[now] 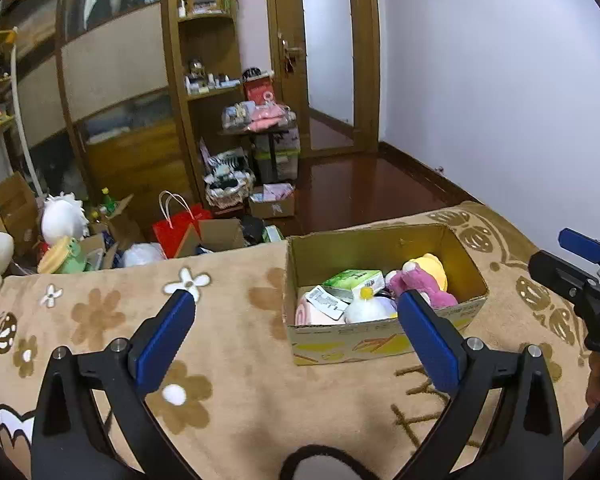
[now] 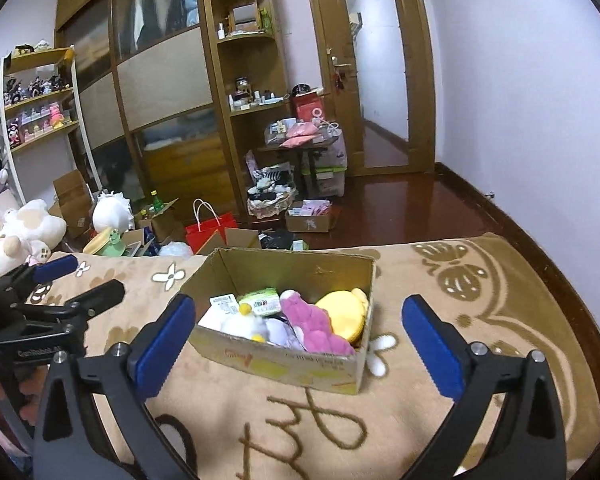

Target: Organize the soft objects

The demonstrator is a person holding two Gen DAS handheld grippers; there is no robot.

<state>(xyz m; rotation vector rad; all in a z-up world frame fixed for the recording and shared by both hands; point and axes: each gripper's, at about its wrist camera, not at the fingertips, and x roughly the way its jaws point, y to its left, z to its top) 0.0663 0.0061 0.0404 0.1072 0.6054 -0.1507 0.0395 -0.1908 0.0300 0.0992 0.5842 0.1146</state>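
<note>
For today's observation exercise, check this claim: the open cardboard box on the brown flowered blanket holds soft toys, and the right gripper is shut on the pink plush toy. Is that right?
Not quite. The right gripper is open and holds nothing; the right wrist view shows its blue pads spread wide. The pink plush toy lies inside the open cardboard box, which does sit on the brown flowered blanket and holds soft toys.

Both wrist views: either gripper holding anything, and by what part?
Nothing held. Left gripper and right gripper are both open and empty; the plush toys lie in the brown cardboard box.
</note>
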